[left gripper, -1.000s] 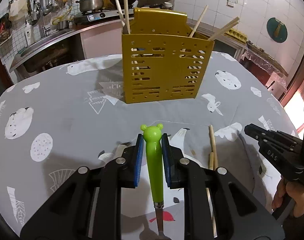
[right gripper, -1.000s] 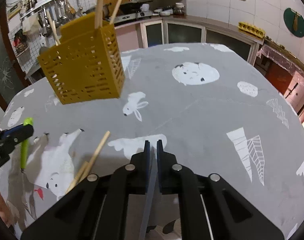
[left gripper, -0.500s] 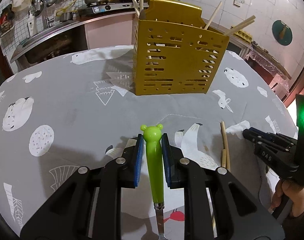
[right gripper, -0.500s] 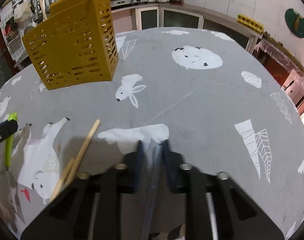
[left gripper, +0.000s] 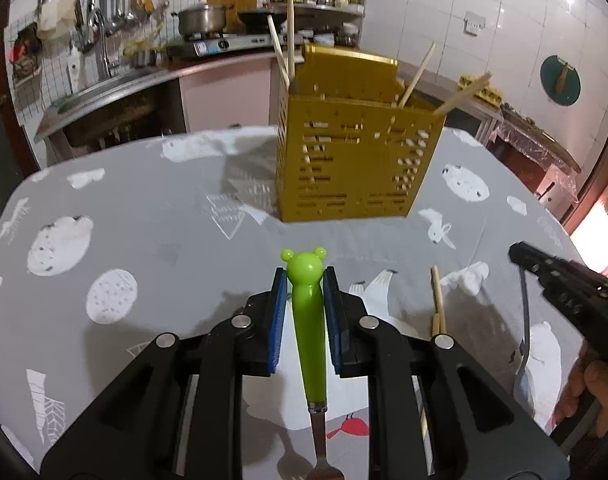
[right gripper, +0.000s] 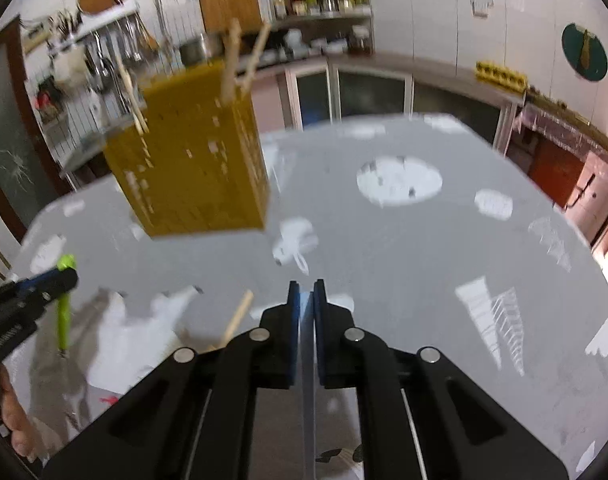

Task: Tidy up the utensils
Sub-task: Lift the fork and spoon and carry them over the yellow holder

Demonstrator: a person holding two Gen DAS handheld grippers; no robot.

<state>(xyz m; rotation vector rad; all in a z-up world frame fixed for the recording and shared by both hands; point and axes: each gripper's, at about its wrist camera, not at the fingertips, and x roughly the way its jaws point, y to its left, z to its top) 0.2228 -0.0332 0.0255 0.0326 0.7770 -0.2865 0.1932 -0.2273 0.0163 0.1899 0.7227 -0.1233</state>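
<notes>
Left wrist view puts the green bear-headed fork (left gripper: 309,332) dead centre, pinched by its handle between the blue pads (left gripper: 278,320) of the left gripper (left gripper: 304,312), bear head forward, metal tines trailing back under the camera, well above the grey animal-print tablecloth (left gripper: 152,216). To land this one cleanly, I'd say carry it over the open top of the yellow slotted caddy (left gripper: 356,160), tip it tines-down, and pick a gap between the chopsticks (left gripper: 418,74) already leaning inside. That handle is smooth, glossy and tapered, so a firm grip matters. Off to the right, the right gripper (right gripper: 306,304) is clamped on a thin grey utensil handle (right gripper: 307,360) hanging below it. Loose chopsticks (left gripper: 438,304) lie on the cloth between the two grippers, not yet collected.
</notes>
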